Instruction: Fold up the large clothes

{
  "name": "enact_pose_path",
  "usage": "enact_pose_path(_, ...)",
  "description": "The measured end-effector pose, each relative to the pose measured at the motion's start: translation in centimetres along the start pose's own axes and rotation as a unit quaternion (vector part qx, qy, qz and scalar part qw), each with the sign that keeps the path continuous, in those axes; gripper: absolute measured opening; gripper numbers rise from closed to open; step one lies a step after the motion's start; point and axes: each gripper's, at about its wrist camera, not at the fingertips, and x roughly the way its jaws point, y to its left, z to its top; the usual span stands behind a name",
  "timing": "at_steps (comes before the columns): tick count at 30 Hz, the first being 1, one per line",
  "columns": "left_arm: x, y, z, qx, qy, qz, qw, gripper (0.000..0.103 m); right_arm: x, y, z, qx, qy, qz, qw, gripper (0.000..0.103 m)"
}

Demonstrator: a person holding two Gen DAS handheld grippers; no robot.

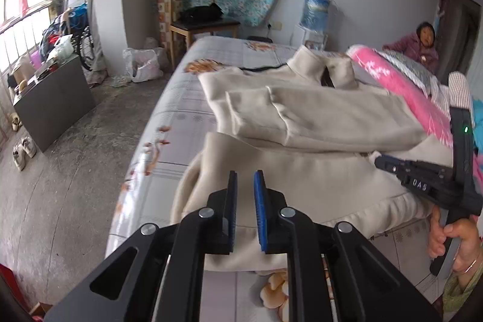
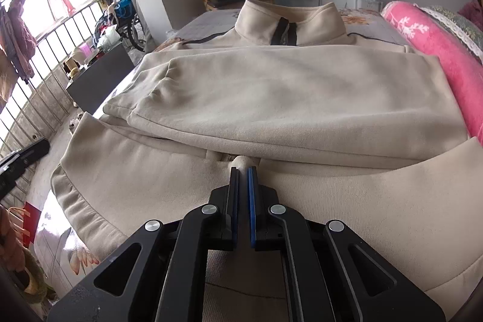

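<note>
A bed (image 1: 169,110) is covered by a pale checked sheet (image 1: 181,122) printed with orange flowers. A beige jacket (image 2: 271,98) is spread directly on the sheet, its collar (image 2: 289,20) set toward 12 o'clock and its hem (image 2: 90,201) draped over the bed edge toward 7 o'clock. Both sleeves are laid folded across the body. A rolled pink blanket (image 2: 434,50) is laid along the bed at 2 o'clock, just beside the jacket.
</note>
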Motion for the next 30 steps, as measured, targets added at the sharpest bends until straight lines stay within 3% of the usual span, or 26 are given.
enact_pose_path(2, 2.8, -1.3, -0.4, 0.019, 0.032, 0.026, 0.999, 0.012, 0.0, -0.3, 0.1, 0.008, 0.006, 0.005, 1.0, 0.006)
enact_pose_path(4, 5.1, -1.1, -1.1, 0.008, 0.057, 0.047, 0.9972, 0.012, -0.5, -0.7, 0.3, 0.015, 0.014, 0.007, 1.0, 0.018)
enact_pose_path(5, 5.0, -0.8, -1.1, -0.003, 0.043, 0.048, 0.9979, 0.012, -1.1, -1.0, 0.4, 0.019, 0.012, 0.009, 1.0, 0.021)
enact_pose_path(8, 5.1, -0.2, -0.9, -0.021, 0.051, 0.037, 0.9977, 0.012, -4.4, -2.8, 0.7, 0.029, -0.018, -0.006, 0.999, 0.04)
enact_pose_path(9, 5.1, -0.1, -0.9, -0.023, 0.051, 0.036, 0.9978, 0.012, -5.6, -3.7, 0.7, 0.035, -0.03, -0.017, 0.999, 0.047)
enact_pose_path(13, 5.2, -0.3, -1.0, -0.017, 0.047, 0.038, 0.998, 0.012, -8.7, -7.9, 0.5, 0.049, -0.044, -0.09, 0.994, 0.055)
enact_pose_path(17, 5.1, -0.2, -1.1, -0.015, 0.045, 0.037, 0.9982, 0.012, -8.7, -11.5, 0.1, 0.069, -0.018, -0.155, 0.985, 0.055)
enact_pose_path(18, 5.1, -0.2, -1.1, -0.015, 0.045, 0.037, 0.9982, 0.012, -8.2, -12.1, 0.0, 0.074, -0.006, -0.155, 0.985, 0.055)
enact_pose_path(20, 5.2, -0.2, -1.1, -0.014, 0.044, 0.039, 0.9982, 0.012, -7.0, -12.6, -0.4, 0.072, 0.015, -0.163, 0.984, 0.039)
enact_pose_path(21, 5.2, -0.2, -1.1, -0.013, 0.044, 0.04, 0.9981, 0.012, -6.5, -12.6, -0.6, 0.063, 0.022, -0.177, 0.982, 0.015)
enact_pose_path(22, 5.2, -0.3, -1.1, -0.011, 0.044, 0.041, 0.9981, 0.012, -6.4, -12.5, -0.7, 0.054, 0.023, -0.188, 0.98, 0.001)
enact_pose_path(27, 5.2, -0.3, -1.0, -0.003, 0.043, 0.044, 0.9981, 0.012, -10.6, -12.7, -0.1, 0.082, -0.066, -0.18, 0.978, 0.0)
enact_pose_path(30, 5.2, -0.7, -1.1, 0.007, 0.04, 0.052, 0.9978, 0.012, -10.0, -14.2, -0.2, 0.105, -0.062, -0.174, 0.977, 0.0)
